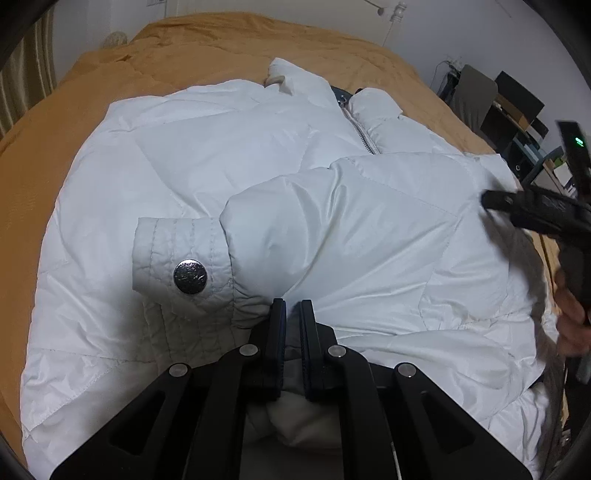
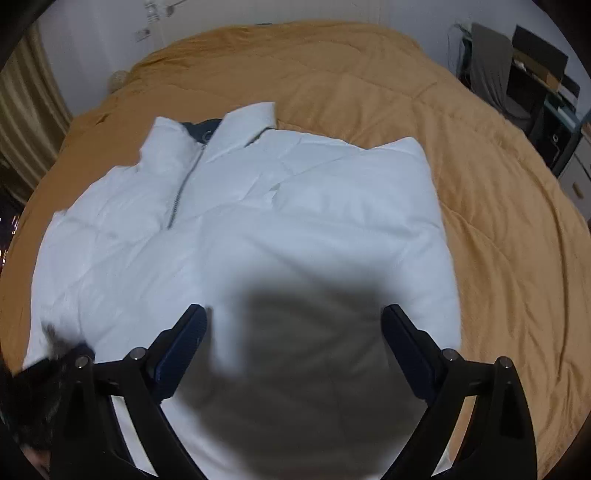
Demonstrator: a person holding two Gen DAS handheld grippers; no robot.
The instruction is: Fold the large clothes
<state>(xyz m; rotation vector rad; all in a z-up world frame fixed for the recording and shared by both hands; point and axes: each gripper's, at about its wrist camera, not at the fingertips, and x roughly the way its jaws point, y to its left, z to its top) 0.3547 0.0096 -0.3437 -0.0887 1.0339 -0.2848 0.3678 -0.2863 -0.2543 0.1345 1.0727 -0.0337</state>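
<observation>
Centre of both frames — white puffer jacket (image 1: 229,155) spread flat on the mustard bed cover (image 2: 480,155).
Left hand-held gripper (image 1: 292,306) pinched closed on sleeve (image 1: 332,236) fabric near the snap cuff (image 1: 181,254); right hand-held gripper (image 2: 293,325) gaping wide, empty — above the jacket.

Mustard-covered bed (image 2: 480,184), pale walls (image 1: 258,7)

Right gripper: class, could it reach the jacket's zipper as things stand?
Probably yes. The right gripper is open and empty above the white jacket, and the zipper lies exposed ahead to its left, with nothing covering it.
</observation>
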